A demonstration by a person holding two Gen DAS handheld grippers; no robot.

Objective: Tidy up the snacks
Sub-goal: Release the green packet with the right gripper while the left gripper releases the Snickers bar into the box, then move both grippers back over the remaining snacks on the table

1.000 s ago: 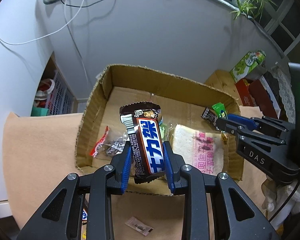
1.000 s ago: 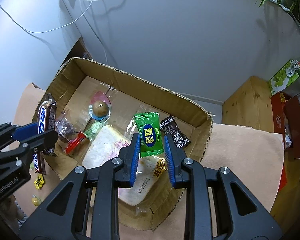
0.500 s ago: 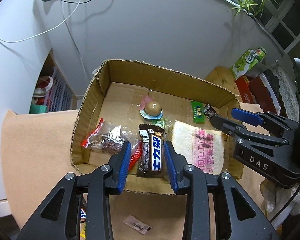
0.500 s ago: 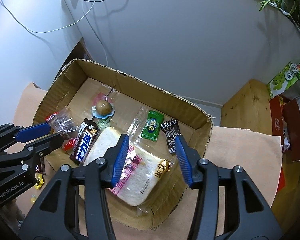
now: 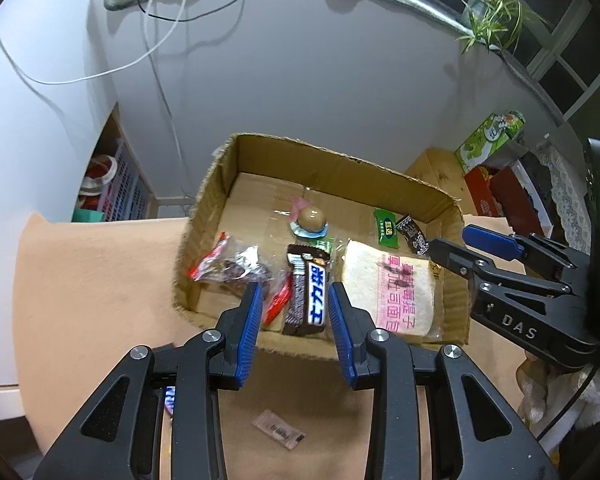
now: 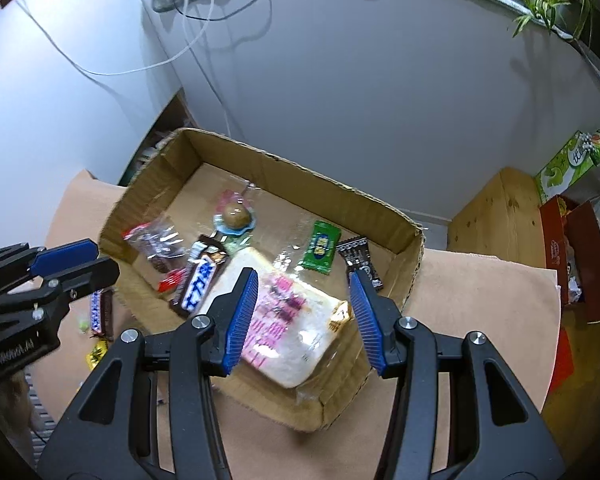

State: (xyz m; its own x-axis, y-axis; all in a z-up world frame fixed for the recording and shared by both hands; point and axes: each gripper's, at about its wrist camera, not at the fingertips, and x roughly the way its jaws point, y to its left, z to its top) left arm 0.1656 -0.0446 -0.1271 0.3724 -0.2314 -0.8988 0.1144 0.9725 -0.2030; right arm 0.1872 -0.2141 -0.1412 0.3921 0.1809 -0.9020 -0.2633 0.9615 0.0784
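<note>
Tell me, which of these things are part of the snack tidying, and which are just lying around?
Part of the job:
cardboard box
chocolate bar
bread packet
green sweet
loose snacks on the cloth

Just lying about:
potted plant
white cable
green carton

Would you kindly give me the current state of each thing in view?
Left gripper: open, empty.
Right gripper: open, empty.
Cardboard box: open-topped, holding snacks.
Chocolate bar: lying flat in box.
Green candy: lying flat in box.
Bread packet: sealed, in box.
</note>
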